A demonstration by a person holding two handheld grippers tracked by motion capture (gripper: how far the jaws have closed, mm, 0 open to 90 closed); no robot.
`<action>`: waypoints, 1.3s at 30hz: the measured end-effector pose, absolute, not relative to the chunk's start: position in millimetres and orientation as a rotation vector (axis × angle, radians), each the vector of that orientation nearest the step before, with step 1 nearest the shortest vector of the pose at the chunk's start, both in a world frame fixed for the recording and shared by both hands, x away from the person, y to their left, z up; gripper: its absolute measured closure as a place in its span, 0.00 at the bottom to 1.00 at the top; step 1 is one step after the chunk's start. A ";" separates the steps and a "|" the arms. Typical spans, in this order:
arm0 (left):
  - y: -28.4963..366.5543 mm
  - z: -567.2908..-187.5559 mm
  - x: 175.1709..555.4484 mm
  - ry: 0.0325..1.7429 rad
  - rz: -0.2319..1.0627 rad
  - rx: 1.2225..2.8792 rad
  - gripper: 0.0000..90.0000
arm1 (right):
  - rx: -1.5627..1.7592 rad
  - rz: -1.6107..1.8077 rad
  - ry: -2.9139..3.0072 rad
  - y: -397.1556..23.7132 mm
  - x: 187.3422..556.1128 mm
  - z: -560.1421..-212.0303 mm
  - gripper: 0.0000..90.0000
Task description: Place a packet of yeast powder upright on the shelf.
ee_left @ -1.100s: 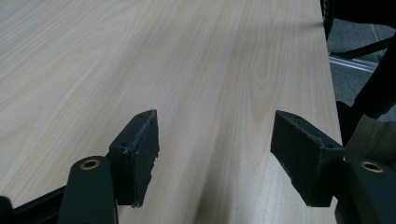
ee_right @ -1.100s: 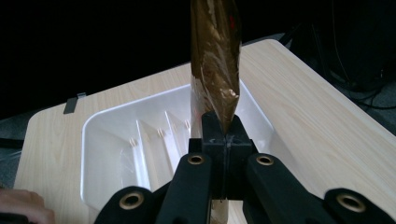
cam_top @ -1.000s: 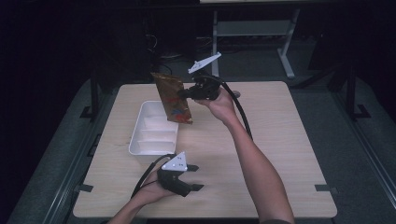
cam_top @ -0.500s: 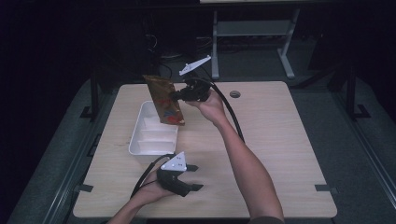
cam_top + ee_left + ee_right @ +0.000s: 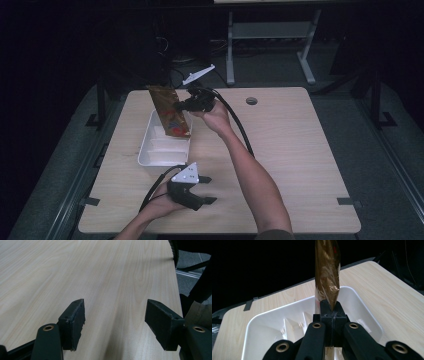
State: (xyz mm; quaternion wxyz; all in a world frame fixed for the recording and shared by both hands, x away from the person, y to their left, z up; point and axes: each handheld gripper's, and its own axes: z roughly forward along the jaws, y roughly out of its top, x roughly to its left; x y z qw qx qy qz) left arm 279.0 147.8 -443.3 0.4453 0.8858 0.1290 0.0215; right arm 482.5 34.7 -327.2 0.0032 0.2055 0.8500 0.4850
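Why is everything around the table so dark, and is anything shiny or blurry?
High view: light falls on the wooden table alone, the room stays black. Right gripper view: the brown foil packet glints with glare. Left gripper view: the near claw looks slightly soft.
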 end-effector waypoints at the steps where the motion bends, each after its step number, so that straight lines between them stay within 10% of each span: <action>1: 148.1 -443.1 279.0 0.322 0.054 2.194 0.36 | 0.643 1.520 2.666 36.0 483.3 -328.6 1.00; 39: 148.2 -444.2 279.8 0.321 0.051 2.199 0.36 | 0.736 1.533 2.702 63.8 496.9 -373.8 1.00</action>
